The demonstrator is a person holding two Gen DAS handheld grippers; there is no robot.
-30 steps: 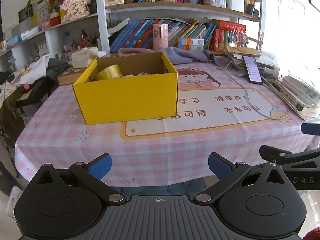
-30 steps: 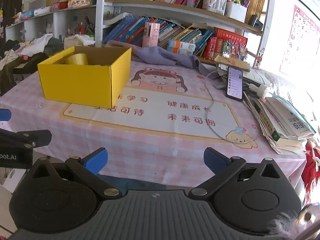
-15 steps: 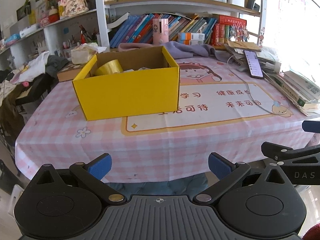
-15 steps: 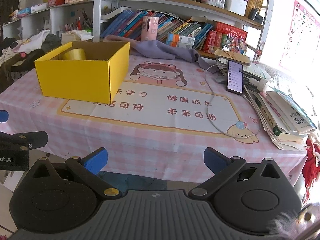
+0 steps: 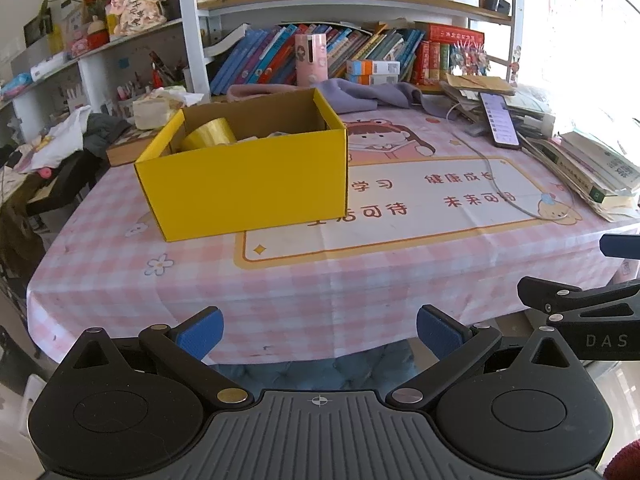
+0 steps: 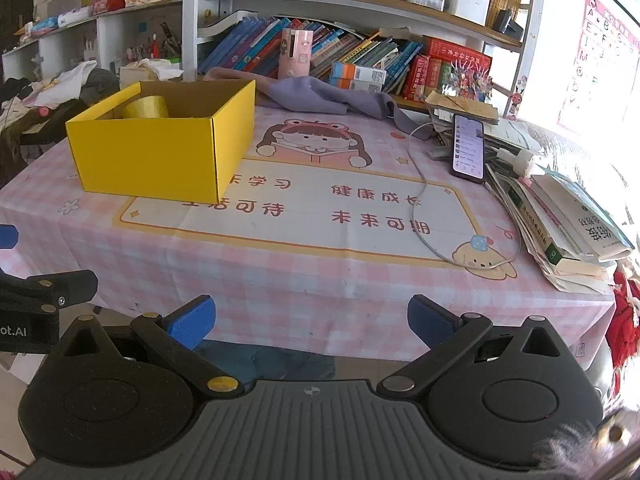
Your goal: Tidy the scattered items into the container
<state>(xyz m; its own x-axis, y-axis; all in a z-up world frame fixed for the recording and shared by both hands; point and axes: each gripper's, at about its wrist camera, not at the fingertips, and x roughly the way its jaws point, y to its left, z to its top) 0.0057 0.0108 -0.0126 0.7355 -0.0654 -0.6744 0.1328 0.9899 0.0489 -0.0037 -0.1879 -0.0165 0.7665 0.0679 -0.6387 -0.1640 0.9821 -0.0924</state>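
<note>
A yellow cardboard box (image 5: 248,184) (image 6: 160,156) stands on the left part of the pink checked table. Inside it a yellow tape roll (image 5: 208,136) (image 6: 146,107) leans at the back left, with pale items beside it. My left gripper (image 5: 319,330) is open and empty, held off the table's near edge. My right gripper (image 6: 311,316) is also open and empty, in front of the near edge. Each gripper's body shows at the side of the other's view.
A phone (image 6: 468,146) on a white cable (image 6: 420,208) lies at the right. Stacked books and papers (image 6: 568,216) crowd the right edge. A purple cloth (image 6: 320,96) and a pink cylinder (image 6: 296,54) sit at the back before bookshelves. Clothes pile at far left.
Both grippers have pulled back and risen a little from the table, so the box and tablecloth look slightly farther. Both stay open and empty.
</note>
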